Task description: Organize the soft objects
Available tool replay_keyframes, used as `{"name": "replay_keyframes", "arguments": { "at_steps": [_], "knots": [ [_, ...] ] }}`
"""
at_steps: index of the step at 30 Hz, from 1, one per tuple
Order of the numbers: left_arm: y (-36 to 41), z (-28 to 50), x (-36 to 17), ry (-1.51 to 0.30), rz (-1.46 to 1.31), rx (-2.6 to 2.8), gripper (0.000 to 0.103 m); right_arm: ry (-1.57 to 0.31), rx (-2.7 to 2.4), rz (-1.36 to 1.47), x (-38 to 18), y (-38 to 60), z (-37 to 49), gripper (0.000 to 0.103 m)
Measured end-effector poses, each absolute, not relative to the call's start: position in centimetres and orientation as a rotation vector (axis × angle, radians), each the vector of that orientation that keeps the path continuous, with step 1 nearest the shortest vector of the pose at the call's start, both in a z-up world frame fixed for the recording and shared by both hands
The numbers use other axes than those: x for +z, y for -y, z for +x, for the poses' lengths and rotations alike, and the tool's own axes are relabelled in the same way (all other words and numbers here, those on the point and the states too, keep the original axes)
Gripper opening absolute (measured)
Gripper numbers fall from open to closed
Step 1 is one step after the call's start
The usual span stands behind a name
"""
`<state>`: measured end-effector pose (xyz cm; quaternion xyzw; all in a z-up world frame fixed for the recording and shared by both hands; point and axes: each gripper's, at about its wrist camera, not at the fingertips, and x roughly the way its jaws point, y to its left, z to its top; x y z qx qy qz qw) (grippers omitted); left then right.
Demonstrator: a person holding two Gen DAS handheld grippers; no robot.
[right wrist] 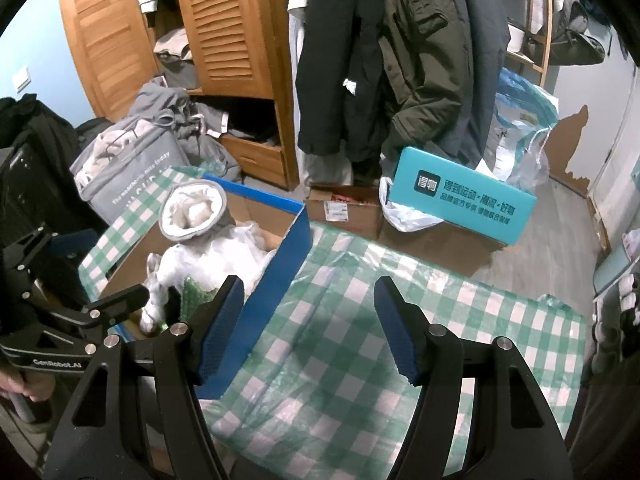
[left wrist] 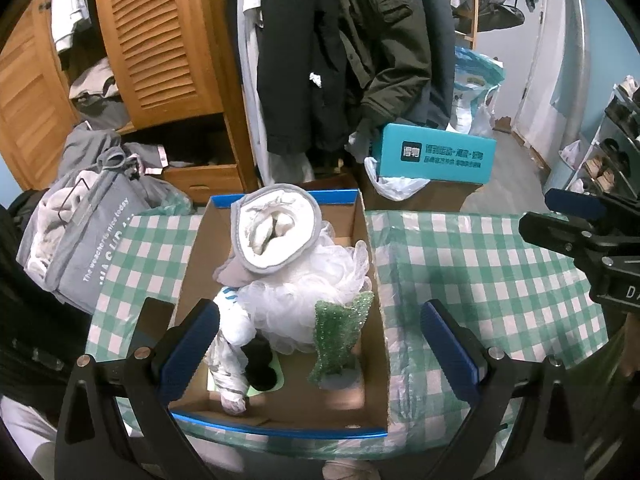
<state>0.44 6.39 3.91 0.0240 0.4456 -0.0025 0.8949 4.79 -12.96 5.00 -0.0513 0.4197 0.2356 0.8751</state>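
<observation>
A cardboard box with blue edges (left wrist: 376, 300) sits on the green checked table. In it lie a grey-rimmed rolled white towel (left wrist: 276, 228), a white mesh bath puff (left wrist: 304, 300), a green sparkly cloth (left wrist: 340, 332), a white patterned cloth (left wrist: 228, 356) and a black item (left wrist: 260, 364). My left gripper (left wrist: 316, 352) is open and empty over the box's near end. My right gripper (right wrist: 310, 328) is open and empty over the tablecloth, right of the box (right wrist: 296, 240). The towel (right wrist: 192, 212) and puff (right wrist: 236, 256) also show there.
A grey laundry bag (left wrist: 84, 248) of clothes stands left of the table. Behind are a wooden louvred wardrobe (left wrist: 160, 40), hanging coats (left wrist: 360, 48), a teal box (left wrist: 436, 156) on cardboard cartons, and plastic bags. A shoe rack (left wrist: 616, 148) stands far right.
</observation>
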Motion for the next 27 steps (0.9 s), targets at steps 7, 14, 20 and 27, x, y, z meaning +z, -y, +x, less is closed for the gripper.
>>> {"name": "replay_keyframes", "arguments": {
  "at_steps": [7,14,20,27],
  "knots": [
    [-5.98,0.45,3.74,-0.934,0.059,-0.013,0.101,-0.870,0.490,-0.108,4.94,13.22,4.67,0.066],
    [-5.68,0.27,3.91,-0.931,0.071,-0.018,0.101,-0.872,0.491,-0.108,4.93,13.29,4.69,0.067],
    [-5.69,0.27,3.97,-0.932,0.070,-0.018,0.101,-0.870,0.489,-0.109,4.95,13.30,4.72,0.067],
    [-5.66,0.24,4.02,-0.935,0.072,-0.019,0.101,-0.871,0.490,-0.108,4.95,13.35,4.73,0.067]
  ]
}}
